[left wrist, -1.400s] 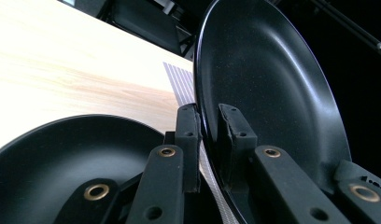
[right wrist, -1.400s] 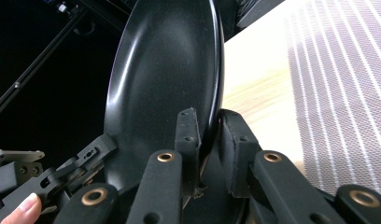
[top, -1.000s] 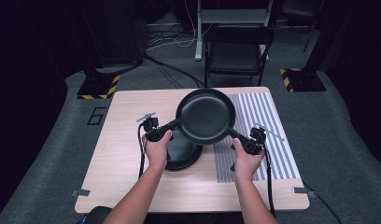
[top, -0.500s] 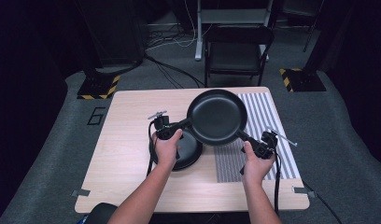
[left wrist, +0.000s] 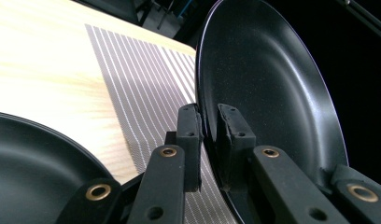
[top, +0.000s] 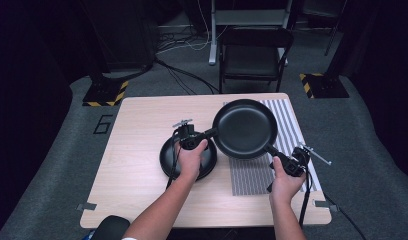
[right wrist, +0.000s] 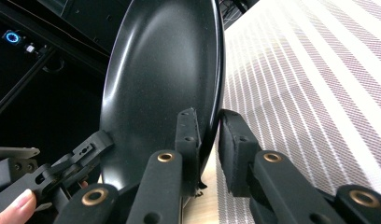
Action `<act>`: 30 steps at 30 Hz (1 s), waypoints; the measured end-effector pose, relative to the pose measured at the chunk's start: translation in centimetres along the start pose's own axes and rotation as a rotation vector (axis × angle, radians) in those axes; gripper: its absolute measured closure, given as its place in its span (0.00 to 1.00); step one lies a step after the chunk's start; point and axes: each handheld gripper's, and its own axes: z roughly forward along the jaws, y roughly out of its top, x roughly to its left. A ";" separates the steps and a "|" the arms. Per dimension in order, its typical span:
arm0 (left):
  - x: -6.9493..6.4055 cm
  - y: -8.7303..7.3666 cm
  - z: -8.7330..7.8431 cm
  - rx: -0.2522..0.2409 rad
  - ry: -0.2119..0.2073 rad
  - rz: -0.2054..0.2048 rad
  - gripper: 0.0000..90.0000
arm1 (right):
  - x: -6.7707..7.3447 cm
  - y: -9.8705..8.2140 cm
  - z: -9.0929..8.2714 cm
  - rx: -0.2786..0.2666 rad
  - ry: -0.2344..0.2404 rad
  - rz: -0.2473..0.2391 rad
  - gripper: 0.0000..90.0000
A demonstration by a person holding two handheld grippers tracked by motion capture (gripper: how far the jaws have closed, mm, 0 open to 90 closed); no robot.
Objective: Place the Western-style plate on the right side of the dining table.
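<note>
A black frying pan [top: 245,129] hangs above the table, held level between both grippers. My left gripper [top: 208,134] is shut on its left rim, and my right gripper [top: 269,149] is shut on its near right rim. In the left gripper view the jaws [left wrist: 207,114] pinch the pan's edge [left wrist: 272,93]. The right gripper view has its jaws [right wrist: 209,119] clamped on the rim of the pan [right wrist: 165,79], with the other gripper [right wrist: 62,172] beyond. The pan hangs over the striped mat [top: 252,175].
A second dark round pan [top: 167,157] lies on the wooden table [top: 137,125] under my left hand, also in the left gripper view [left wrist: 30,163]. The striped mat [left wrist: 142,84] covers the table's right part. A chair [top: 254,55] stands behind the table.
Both hands have carried the black pan to the right, from above the second pan to over the striped mat. The second pan on the table is more exposed.
</note>
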 end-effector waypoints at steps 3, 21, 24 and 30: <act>-0.2 -0.3 0.6 0.007 -0.009 0.003 0.89 | -0.4 0.1 -0.4 -0.009 -0.004 0.003 0.87; -0.7 -1.9 3.4 0.064 -0.016 -0.011 0.89 | -3.0 0.4 -1.5 -0.022 -0.048 0.020 0.87; -0.8 -2.1 3.8 0.070 -0.014 -0.015 0.89 | -3.5 0.4 -1.6 -0.020 -0.054 0.031 0.87; -0.8 -2.8 4.7 0.089 -0.019 -0.024 0.89 | -4.3 0.4 -1.9 -0.021 -0.068 0.031 0.87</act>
